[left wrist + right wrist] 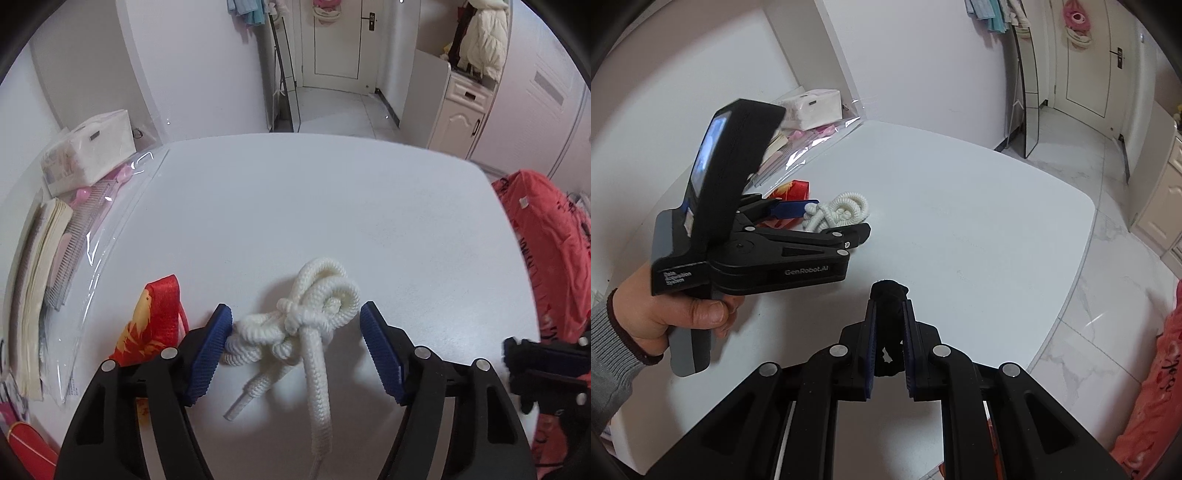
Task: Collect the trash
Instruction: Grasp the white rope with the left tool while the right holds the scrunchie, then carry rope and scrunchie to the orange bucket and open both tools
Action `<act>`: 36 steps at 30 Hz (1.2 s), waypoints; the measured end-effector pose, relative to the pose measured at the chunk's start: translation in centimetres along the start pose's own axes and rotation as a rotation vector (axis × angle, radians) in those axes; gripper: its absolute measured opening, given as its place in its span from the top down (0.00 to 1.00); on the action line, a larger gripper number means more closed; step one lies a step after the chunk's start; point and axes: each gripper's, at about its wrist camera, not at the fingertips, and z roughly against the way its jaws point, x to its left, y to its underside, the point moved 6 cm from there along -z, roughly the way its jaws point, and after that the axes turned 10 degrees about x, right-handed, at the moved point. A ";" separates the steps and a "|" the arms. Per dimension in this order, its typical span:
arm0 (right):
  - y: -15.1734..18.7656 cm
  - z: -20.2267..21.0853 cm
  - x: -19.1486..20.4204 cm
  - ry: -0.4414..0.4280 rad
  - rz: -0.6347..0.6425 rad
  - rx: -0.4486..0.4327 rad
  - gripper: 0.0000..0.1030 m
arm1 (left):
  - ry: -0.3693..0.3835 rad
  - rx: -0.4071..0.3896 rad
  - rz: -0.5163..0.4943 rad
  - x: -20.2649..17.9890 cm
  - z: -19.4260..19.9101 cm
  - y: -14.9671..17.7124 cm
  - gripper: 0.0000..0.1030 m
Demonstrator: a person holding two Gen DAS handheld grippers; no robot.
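Note:
A knotted white rope (pixel 306 317) lies on the white table (pixel 295 206). My left gripper (pixel 295 323) is open, its blue pads on either side of the rope bundle, the left pad touching it. In the right wrist view the rope (pixel 838 212) sits between the left gripper's fingers (pixel 846 230). A red and yellow wrapper (pixel 151 321) lies just left of the left gripper. My right gripper (pixel 889 306) is shut on a small black crumpled thing (pixel 889 291) above the table's near side; it also shows at the right edge of the left wrist view (pixel 543 365).
A tissue pack (pixel 92 147), a stack of books (pixel 33 280) and a clear plastic sheet (pixel 99 236) crowd the table's left edge. A red cloth (pixel 546 251) hangs at the right. A tall mirror (pixel 1028 92) and a door stand beyond the table.

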 end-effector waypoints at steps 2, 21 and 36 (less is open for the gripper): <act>0.0 -0.1 0.1 0.001 -0.001 -0.001 0.87 | 0.019 0.010 0.029 0.0 -0.3 -0.3 0.30; 0.5 1.0 -0.1 -0.031 -0.017 -0.015 0.87 | 0.045 0.013 0.131 0.7 2.4 4.1 0.72; 4.6 7.0 2.7 -0.090 0.010 -0.052 0.87 | 0.019 -0.031 0.146 -3.1 12.0 9.1 0.72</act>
